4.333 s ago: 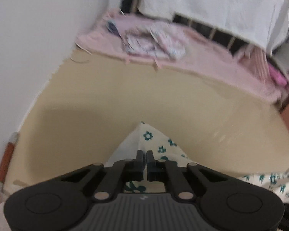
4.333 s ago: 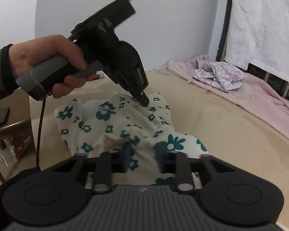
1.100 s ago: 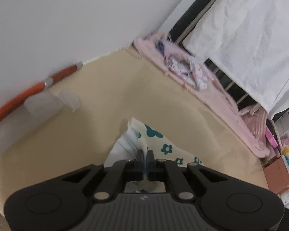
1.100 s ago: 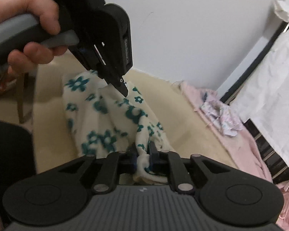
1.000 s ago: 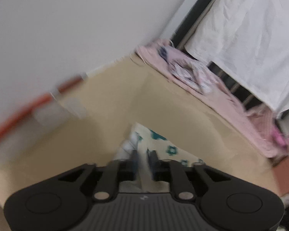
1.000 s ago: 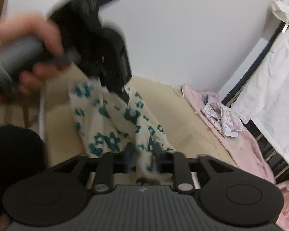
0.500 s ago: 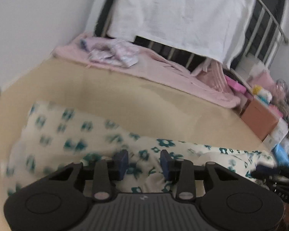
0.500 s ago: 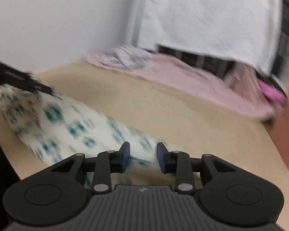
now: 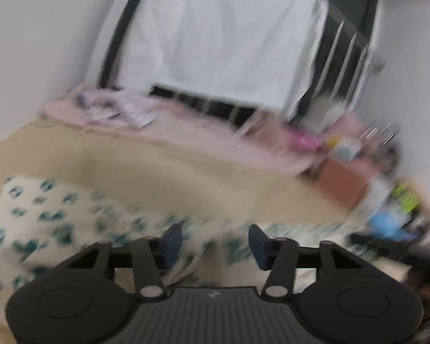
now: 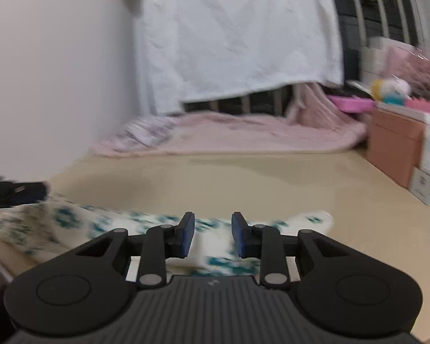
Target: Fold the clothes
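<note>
A cream garment with teal flowers (image 9: 43, 215) lies stretched out along the beige bed surface (image 9: 186, 177); the left wrist view is blurred. My left gripper (image 9: 215, 238) hovers just over it. Its jaws are closing, a wide gap still shows, and the cloth lies below the pads, not pinched. In the right wrist view the same garment (image 10: 71, 220) runs across the front. My right gripper (image 10: 213, 229) is also closing above it, with its blue pads (image 10: 187, 230) apart and not pressing on cloth. The left gripper's dark tip (image 10: 14, 192) shows at the left edge.
A pink blanket (image 10: 243, 132) with a small patterned garment (image 10: 146, 133) on it lies at the far side. A white sheet (image 10: 238, 34) hangs on the bed rail. A brown box (image 10: 395, 143) and toys stand at the right. A white wall runs along the left.
Both grippers have let go of the garment and opened. The garment has gone from a held-up bundle to lying stretched out. Both views have rolled level and swung toward the bed rail.
</note>
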{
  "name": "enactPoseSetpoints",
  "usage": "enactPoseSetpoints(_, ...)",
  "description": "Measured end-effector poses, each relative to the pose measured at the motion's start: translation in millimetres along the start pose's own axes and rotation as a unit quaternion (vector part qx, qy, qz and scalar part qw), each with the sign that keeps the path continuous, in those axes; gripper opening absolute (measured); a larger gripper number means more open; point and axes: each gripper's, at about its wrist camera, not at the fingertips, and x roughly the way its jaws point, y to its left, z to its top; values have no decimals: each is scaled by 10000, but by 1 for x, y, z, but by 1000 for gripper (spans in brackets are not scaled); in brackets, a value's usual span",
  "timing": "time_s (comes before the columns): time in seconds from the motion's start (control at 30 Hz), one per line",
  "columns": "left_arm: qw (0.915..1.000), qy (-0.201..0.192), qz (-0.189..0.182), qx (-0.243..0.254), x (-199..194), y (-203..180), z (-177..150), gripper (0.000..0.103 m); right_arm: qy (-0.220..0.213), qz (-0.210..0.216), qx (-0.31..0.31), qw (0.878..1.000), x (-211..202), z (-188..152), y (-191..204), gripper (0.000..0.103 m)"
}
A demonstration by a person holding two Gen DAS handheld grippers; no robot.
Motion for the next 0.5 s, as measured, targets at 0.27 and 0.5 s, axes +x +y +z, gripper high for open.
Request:
enactPoseSetpoints(0.27,9987,-48,-255,-435,-7,23,-15,32,-30,-718,818,9941,-6,-16,-29,38)
enactPoseSetpoints(0.5,9998,-82,-164,-10,-11,10,-20,35,583,231,2427,9681,32,4,-85,5)
